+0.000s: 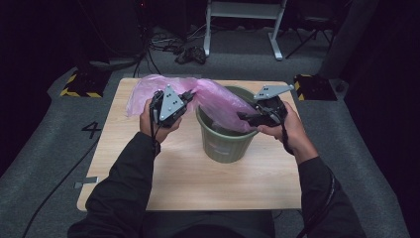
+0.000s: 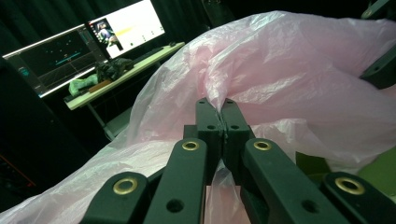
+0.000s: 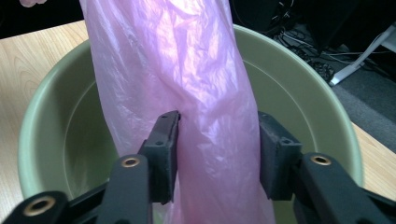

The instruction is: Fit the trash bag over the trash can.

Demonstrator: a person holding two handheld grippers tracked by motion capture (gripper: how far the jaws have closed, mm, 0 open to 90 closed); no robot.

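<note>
because the pink plastic bag (image 1: 218,101) is thin and stretched between both claws, a sharp pull risks tearing it or slipping it free. left claw (image 2: 221,109): jaws together, clamped on a gathered fold of the film, held over the desk (image 1: 188,178) left of the green bin (image 1: 225,144). right claw (image 3: 218,140): jaws apart on either side of the hanging bag; whether the pads press on it cannot be confirmed, so closing on too little film would likely lose that edge. a sideways tug could also tip the bin. container contents: the bin holds the lower run of the bag draped into its mouth; nothing else is visible inside.
</note>
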